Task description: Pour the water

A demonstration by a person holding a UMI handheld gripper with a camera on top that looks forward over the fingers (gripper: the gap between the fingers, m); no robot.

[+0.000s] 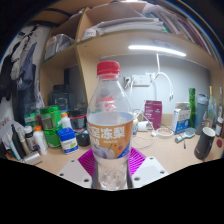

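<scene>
1. Gripper (111, 170): both fingers closed in on the water bottle (110, 125), magenta pads (88, 161) pressing its lower body from either side. Jaws narrowed to bottle width.
2. Water bottle: upright between the fingers, clear plastic, pink cap (108, 69) on, orange-and-white label with blue characters. Base sits low between the fingertips; can't tell if it touches the table (160, 152).
3. Left of the bottle, on the table: blue-capped bottle (66, 135) near, then a green bottle (50, 122) further out, more small items beyond that are too cluttered to identify.
4. Right of the bottle: pink box (153, 112) back near the wall, white bowl (165, 131) just in front of it, green bottle (192, 105) further right, dark cup (205, 142) outermost.
5. Above the bottle: lit strip light (157, 49) under a shelf (150, 37).
</scene>
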